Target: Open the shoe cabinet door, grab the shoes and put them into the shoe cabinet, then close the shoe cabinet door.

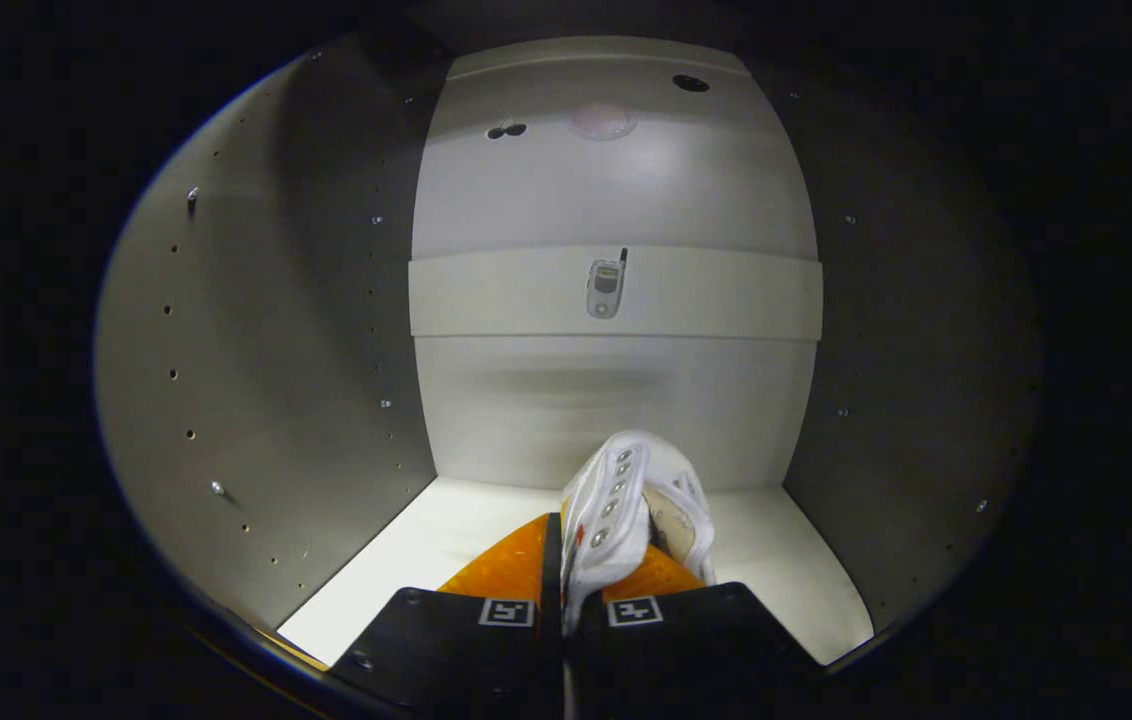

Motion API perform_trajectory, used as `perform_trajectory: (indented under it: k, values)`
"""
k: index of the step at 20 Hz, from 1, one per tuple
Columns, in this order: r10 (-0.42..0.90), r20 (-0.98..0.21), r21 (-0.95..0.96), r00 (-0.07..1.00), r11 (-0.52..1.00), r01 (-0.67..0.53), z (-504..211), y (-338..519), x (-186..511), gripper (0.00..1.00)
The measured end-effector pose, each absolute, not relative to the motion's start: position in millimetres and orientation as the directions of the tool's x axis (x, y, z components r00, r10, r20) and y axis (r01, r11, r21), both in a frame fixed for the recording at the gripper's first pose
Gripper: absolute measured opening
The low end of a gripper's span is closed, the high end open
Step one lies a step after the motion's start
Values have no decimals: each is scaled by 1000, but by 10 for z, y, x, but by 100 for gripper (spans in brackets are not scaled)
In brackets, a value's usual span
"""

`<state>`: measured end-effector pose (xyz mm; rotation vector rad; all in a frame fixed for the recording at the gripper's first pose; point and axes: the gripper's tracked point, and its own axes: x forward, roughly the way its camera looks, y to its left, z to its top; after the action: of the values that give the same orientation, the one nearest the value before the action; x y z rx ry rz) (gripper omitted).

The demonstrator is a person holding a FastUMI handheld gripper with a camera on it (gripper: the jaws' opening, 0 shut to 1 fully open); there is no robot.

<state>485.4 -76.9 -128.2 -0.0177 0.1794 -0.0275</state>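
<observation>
Inside the shoe cabinet (256, 400), the gripper (581, 560) has its two fingers clamped together on one white shoe (616, 500), held above the pale bottom shelf (406, 570) toward its front edge. Beyond it, on the back wall (616, 180), one cross rail (726, 292) carries what looks like a single small phone-shaped sticker (605, 286).

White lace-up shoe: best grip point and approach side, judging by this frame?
Take the white lace-up shoe at its thin upper by the eyelet row, coming from the cabinet's open front. That edge is narrow enough to fit between the fingers; the gripper is shut on it there, inside the pale shoe cabinet.
</observation>
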Motion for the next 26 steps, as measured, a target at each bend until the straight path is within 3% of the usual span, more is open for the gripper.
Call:
perform_trajectory:
  k: [5,6,9,13,15,26]
  values:
    - [-33,-204,-31,978,999,28,-1316,-783,4816,28]
    - [-25,-210,-31,977,999,19,-1332,-752,4792,27]
    - [-10,-216,-31,976,1000,3,-1339,-701,4732,51]
    - [-4,-215,-5,977,1000,3,-1361,-673,4664,67]
    - [1,-200,-6,980,1000,-2,-1320,-637,4626,71]
    - [-22,-163,-25,986,1000,18,-1138,-617,4353,72]
